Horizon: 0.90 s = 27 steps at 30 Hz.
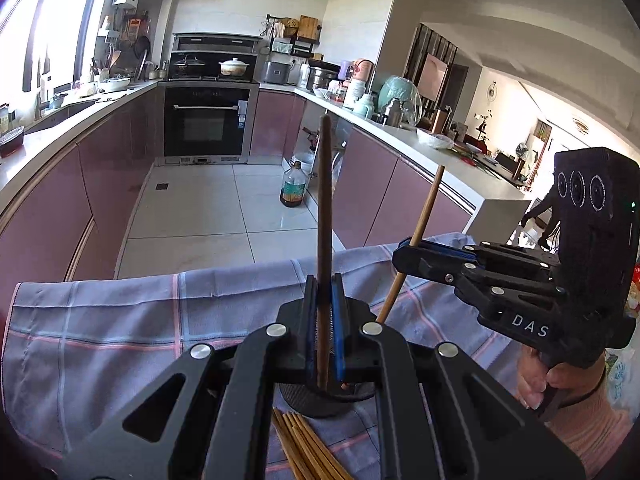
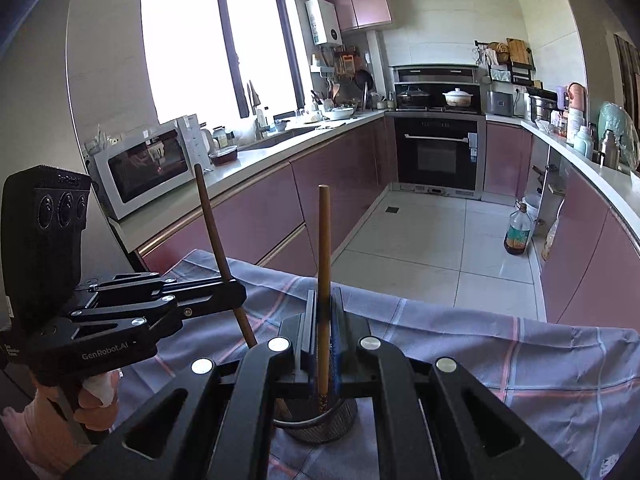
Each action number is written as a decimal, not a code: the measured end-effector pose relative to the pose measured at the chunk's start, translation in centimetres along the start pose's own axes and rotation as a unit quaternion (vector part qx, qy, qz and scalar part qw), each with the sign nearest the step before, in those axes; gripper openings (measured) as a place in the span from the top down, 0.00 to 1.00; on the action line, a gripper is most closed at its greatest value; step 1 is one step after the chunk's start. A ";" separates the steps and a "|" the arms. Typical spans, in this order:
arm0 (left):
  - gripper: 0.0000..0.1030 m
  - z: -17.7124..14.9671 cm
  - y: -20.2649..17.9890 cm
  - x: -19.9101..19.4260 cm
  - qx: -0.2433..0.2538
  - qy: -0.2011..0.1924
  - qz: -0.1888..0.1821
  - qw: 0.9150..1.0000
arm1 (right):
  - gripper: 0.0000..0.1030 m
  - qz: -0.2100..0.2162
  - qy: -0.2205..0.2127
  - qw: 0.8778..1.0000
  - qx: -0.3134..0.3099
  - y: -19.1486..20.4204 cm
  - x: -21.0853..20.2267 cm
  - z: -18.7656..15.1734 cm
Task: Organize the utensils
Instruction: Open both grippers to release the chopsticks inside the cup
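Note:
My left gripper (image 1: 323, 300) is shut on a dark brown chopstick (image 1: 324, 208), held upright with its lower end in the black mesh holder (image 1: 320, 402). My right gripper (image 2: 323, 312) is shut on a lighter wooden chopstick (image 2: 324, 248), also upright, its tip inside the same holder (image 2: 320, 426). In the left wrist view the right gripper (image 1: 412, 246) comes in from the right with its chopstick (image 1: 424, 216) slanting down to the holder. In the right wrist view the left gripper (image 2: 236, 294) holds the dark chopstick (image 2: 212, 220). A bundle of loose wooden chopsticks (image 1: 308, 448) lies on the cloth in front of the holder.
The holder stands on a table covered by a blue-grey checked cloth (image 1: 120, 320). Beyond its far edge is the tiled kitchen floor with an oil bottle (image 1: 294, 188). Pink cabinets, an oven (image 1: 206, 120) and a microwave (image 2: 148, 164) line the counters.

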<state>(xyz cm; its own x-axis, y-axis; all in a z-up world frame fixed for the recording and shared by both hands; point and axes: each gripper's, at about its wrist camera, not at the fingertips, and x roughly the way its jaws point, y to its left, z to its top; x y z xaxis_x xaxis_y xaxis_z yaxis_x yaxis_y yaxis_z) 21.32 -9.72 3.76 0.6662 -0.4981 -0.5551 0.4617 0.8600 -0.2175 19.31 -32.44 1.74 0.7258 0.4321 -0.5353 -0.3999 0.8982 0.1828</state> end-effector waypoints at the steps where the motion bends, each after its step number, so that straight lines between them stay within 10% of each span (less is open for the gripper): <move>1: 0.93 0.0 0.0 0.5 0.000 0.005 0.002 1.000 | 0.95 -0.001 0.004 1.000 0.000 0.2 0.2 0.0; 19: 0.92 -1.4 2.2 2.6 -0.013 0.020 0.021 0.999 | 0.91 -0.010 0.027 0.999 0.032 0.1 3.1 0.5; 27: 0.80 -2.5 2.5 -0.1 -0.014 -0.014 0.048 0.999 | 0.71 0.001 0.007 0.999 0.037 0.4 0.7 -0.3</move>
<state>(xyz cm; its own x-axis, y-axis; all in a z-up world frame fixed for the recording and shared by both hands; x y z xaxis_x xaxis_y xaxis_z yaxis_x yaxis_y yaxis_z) 20.99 -7.24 1.28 0.7226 -0.4153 -0.5526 0.3786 0.9066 -0.1862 19.51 -31.78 1.18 0.7174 0.4330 -0.5457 -0.3584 0.9012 0.2438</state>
